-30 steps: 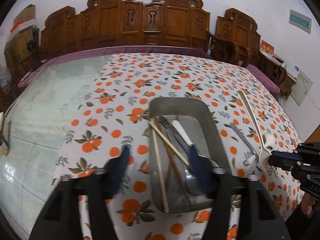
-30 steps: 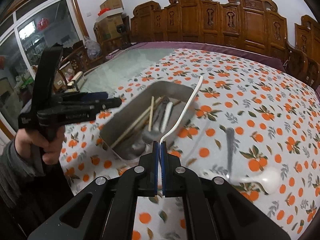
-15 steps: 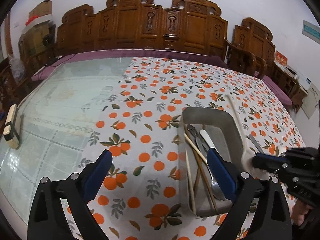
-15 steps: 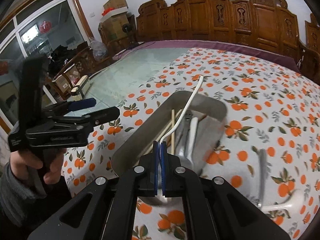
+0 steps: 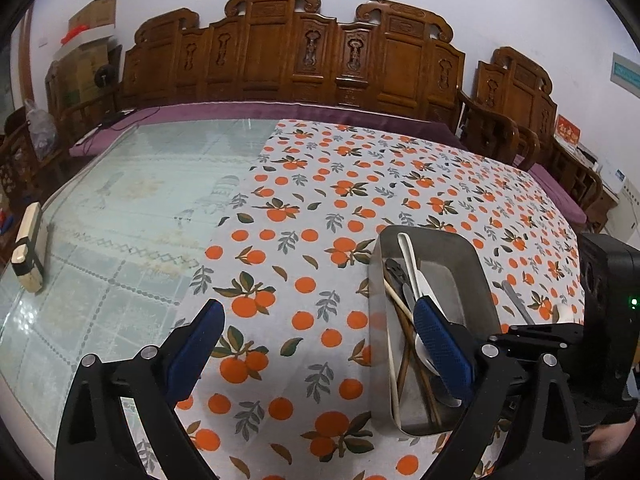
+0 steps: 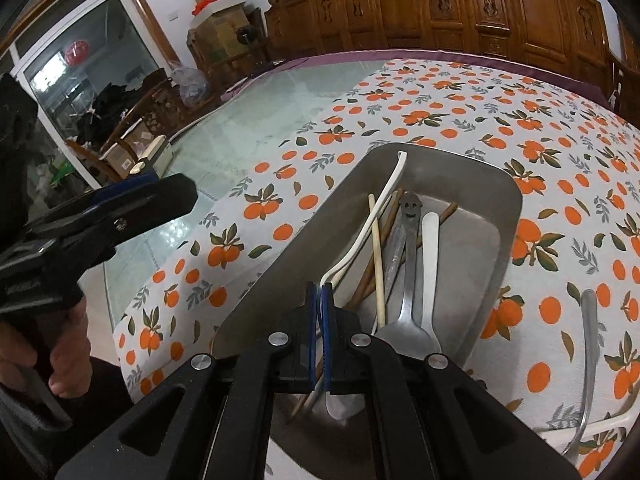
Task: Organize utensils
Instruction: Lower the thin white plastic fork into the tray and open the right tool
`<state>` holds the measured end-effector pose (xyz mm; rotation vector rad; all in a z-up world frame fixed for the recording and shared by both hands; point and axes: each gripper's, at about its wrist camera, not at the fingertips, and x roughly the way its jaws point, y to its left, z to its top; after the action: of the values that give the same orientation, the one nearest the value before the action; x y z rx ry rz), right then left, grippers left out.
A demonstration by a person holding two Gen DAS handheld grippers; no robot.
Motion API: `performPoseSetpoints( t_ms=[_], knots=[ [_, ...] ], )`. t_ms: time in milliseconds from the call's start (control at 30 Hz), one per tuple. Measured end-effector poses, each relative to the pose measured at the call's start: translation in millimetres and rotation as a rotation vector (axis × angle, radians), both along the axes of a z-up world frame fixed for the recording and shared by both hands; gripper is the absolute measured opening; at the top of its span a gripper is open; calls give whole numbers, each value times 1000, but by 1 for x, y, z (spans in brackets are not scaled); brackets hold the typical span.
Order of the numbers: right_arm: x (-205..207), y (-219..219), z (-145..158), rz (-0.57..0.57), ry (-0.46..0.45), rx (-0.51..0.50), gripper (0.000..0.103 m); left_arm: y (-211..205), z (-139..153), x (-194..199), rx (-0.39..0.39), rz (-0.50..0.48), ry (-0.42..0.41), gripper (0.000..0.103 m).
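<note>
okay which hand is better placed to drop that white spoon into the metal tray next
Right. The right gripper is shut on the white spoon, already over the metal tray. The left gripper is open, holds nothing and hangs beside the tray over the tablecloth.

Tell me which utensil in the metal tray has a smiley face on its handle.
The metal spoon lying between the pale chopstick and the white-handled utensil in the metal tray; its handle tip bears a smiley face, which the others lack.

Probably a home (carved wooden chairs point(image 5: 336, 52); tablecloth point(image 5: 320, 216))
</note>
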<state>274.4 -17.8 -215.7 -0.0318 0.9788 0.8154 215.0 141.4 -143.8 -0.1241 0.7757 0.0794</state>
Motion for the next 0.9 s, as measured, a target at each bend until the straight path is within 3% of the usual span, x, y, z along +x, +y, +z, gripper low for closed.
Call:
performPoseSetpoints(
  t_ms=[567,733,900],
  knots=[
    [-3,-11,4,7,-27,22,7,-5,-1,1,3,-7,3,92],
    [-18,-52,28,-29,-110,10,7,-15,1,-2,-7,-29,-12,92],
    [-33,-109,42,-110,-182,-50,22,-32,3,-3,-12,-66,-21,92]
  ],
)
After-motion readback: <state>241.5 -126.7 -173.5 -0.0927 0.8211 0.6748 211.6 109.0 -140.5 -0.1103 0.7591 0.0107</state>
